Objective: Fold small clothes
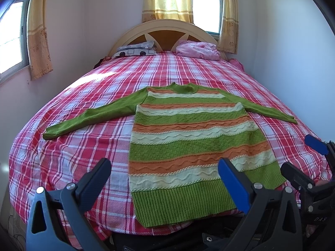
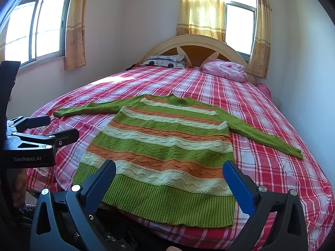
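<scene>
Two handheld grippers hang side by side at the foot of a bed, both with their fingers spread wide apart and holding nothing. The left gripper (image 1: pixel 165 174) looks up the bed with one black finger over bare sheet and its blue-padded finger over the sweater's bottom edge. The right gripper (image 2: pixel 169 175) sits just beside it, its two blue fingers straddling the ribbed hem.

Directly ahead of both lies the sweater (image 1: pixel 188 138), knitted in green, orange and cream stripes. It is spread flat, front up, its long axis running away from the grippers: hem nearest, hanging slightly over the foot edge, collar pointing toward the headboard (image 1: pixel 165 30). The sleeves stretch outward to either side, slanting back a little toward the foot. The left sleeve (image 1: pixel 92 116) falls on the left gripper's side, the right sleeve (image 2: pixel 259 135) on the right gripper's side, so each gripper seems nearest its own sleeve and hem corner.

The red and white checked sheet (image 1: pixel 69 152) looks smooth and bare all around the sweater, with open room on both sides and beyond the collar. A patterned pillow (image 1: pixel 136 50) and a bundled pink cloth (image 1: pixel 199 50) rest well apart at the headboard. Walls close in on both sides of the bed.
</scene>
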{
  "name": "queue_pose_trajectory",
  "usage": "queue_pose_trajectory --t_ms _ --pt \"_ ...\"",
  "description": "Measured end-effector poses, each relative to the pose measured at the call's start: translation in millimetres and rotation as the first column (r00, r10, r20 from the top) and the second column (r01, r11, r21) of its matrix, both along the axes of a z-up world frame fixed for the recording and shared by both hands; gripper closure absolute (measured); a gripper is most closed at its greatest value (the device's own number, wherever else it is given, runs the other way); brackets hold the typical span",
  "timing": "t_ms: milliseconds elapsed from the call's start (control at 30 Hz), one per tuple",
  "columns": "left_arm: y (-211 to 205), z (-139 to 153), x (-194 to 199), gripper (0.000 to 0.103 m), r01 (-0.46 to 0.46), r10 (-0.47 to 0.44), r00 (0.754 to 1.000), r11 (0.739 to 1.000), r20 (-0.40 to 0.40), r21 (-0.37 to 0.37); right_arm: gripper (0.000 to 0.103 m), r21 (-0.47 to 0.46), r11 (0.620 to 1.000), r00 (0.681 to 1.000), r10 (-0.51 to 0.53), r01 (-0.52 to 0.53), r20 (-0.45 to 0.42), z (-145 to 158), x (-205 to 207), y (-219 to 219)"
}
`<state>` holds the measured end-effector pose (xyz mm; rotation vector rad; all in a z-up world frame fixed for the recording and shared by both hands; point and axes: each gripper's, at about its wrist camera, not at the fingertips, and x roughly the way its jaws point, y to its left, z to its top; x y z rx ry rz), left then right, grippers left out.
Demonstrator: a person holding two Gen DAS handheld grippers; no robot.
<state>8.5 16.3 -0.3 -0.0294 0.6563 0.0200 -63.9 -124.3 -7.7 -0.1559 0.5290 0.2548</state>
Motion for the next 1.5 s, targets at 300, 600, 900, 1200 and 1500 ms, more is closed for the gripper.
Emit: queue_pose_trajectory --t_ms 300,600,900,1200,1500 --pt "7.2 -5.0 17.8 0.000 0.019 -0.019 1.000 1.000 -0.014 0.010 0.001 0.114 0.993 0.997 0.005 0.003 -0.071 -14.0 29.2 -30.7" --pt "13.5 -23.0 65.5 0.000 0.034 -0.032 0.997 0.999 -0.065 0.041 0.001 0.160 0.981 0.979 -0.083 0.114 -0.188 -45.1 82.8 -79.3" --pt "11.0 -25.5 138.4 0.000 0.018 -0.014 0.999 0.994 -0.040 0.112 0.001 0.212 0.928 0.928 -0.244 0.308 -0.283 -62.6 141.8 -161.9" --pt "-5.3 -40.7 198.1 0.000 -0.003 0.005 1.000 0.995 -0.022 0.099 0.001 0.219 0.872 0.876 -0.358 0.438 -0.325 -73.3 188.7 -226.6" --pt "-31.0 -59.8 243.3 0.000 0.020 -0.016 0.999 0.992 -0.032 0.128 0.003 0.275 0.784 0.818 -0.460 0.556 -0.345 -83.0 224.3 -296.4"
